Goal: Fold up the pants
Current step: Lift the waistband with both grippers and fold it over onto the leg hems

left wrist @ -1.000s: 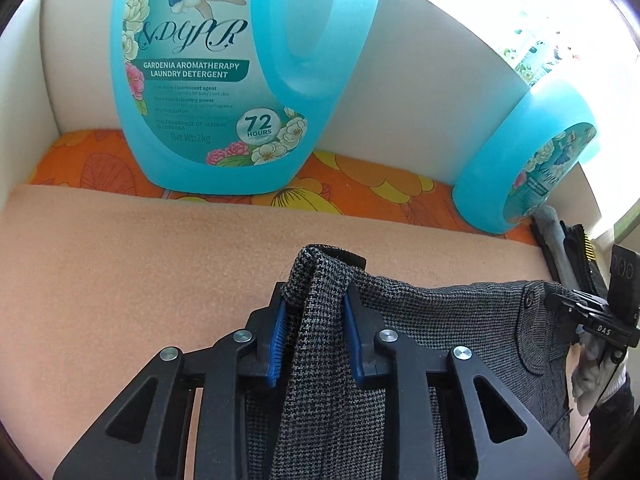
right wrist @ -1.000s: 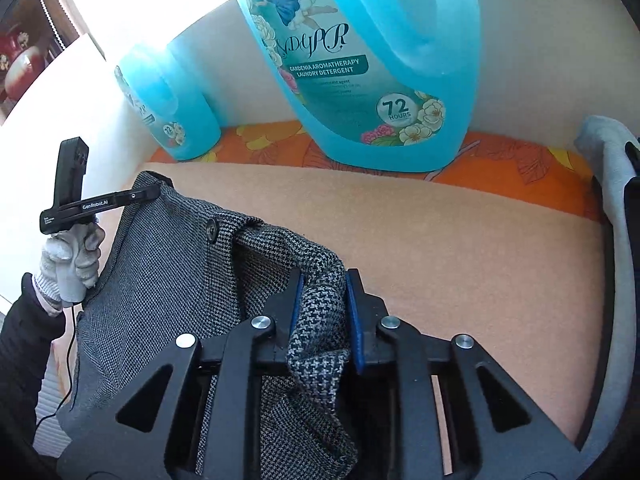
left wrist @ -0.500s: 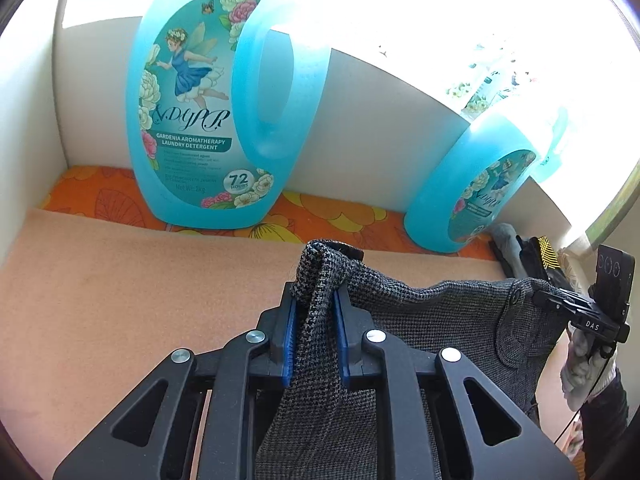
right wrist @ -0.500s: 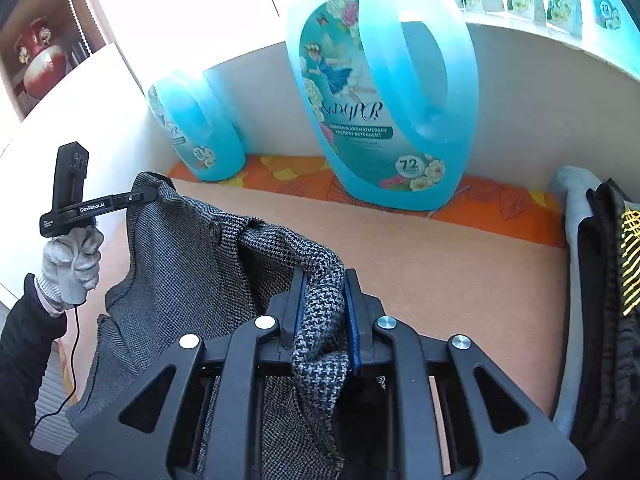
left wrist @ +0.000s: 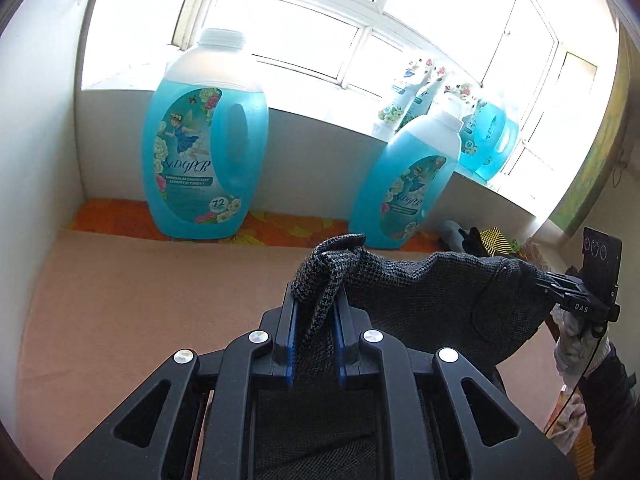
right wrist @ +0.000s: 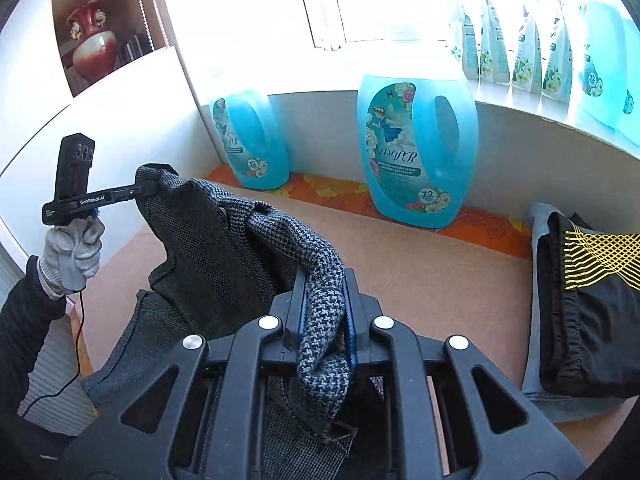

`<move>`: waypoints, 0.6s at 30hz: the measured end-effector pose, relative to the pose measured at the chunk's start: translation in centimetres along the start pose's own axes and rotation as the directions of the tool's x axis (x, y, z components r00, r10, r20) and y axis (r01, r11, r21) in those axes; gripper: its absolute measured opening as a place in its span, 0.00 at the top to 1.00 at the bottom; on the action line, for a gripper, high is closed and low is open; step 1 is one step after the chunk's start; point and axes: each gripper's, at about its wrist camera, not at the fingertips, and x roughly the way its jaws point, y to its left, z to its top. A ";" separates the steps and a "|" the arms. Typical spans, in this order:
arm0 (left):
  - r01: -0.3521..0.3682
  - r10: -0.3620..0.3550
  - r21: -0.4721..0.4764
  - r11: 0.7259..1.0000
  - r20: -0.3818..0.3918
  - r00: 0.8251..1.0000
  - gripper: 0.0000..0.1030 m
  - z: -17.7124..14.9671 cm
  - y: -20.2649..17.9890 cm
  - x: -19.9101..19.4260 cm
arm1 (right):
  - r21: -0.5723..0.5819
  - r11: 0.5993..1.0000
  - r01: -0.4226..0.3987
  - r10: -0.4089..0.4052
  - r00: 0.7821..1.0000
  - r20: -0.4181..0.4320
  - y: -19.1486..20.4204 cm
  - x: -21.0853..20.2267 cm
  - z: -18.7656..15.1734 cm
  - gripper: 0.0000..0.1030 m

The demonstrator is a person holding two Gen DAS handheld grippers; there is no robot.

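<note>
Now both hand-held grippers clamp the grey pants (left wrist: pixel 424 300): left hand-held gripper (left wrist: pixel 314 320) and right hand-held gripper (right wrist: pixel 325 316) hold the waistband stretched left-to-right mid-frame, legs hanging below, above the table (left wrist: pixel 140 300).

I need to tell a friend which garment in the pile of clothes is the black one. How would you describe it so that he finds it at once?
Start at the big blue detergent bottle by the wall, then go right to the pile of folded clothes on the tan surface. The black garment lies on top of a grey one; only it has a net of yellow lines.
</note>
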 end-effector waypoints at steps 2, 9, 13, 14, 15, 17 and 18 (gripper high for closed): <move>0.005 -0.006 0.014 1.000 0.013 1.000 0.88 -0.8 -0.6 -1.6 | -0.029 1.000 0.004 -0.004 1.000 0.009 1.0 -1.1 -0.6 0.85; 0.012 -0.012 0.045 0.999 0.009 1.000 0.88 -5.6 -2.2 -6.0 | -0.141 0.990 0.013 -0.009 1.000 0.028 4.4 -4.5 -4.4 0.85; 0.004 -0.004 0.057 0.998 -0.009 1.000 0.88 -8.8 -2.9 -7.5 | -0.175 0.985 0.005 -0.005 1.000 -0.001 5.8 -5.1 -7.1 0.85; 0.004 -0.003 0.057 0.998 -0.014 1.000 0.88 -9.6 -3.0 -7.8 | -0.192 0.981 0.009 -0.011 1.000 -0.006 6.3 -5.2 -7.8 0.85; 0.003 -0.002 0.058 0.998 -0.020 1.000 0.88 -10.3 -3.1 -8.0 | -0.207 0.978 0.013 -0.015 1.000 -0.009 6.7 -5.4 -8.5 0.86; 0.007 -0.005 0.064 0.998 -0.029 1.000 0.89 -12.0 -3.5 -8.4 | -0.225 0.974 0.011 -0.016 1.000 -0.017 7.3 -5.8 -9.8 0.86; 0.006 -0.004 0.068 0.998 -0.033 0.999 0.89 -13.0 -3.7 -8.7 | -0.230 0.973 0.009 -0.014 1.000 -0.019 7.6 -6.1 -10.5 0.86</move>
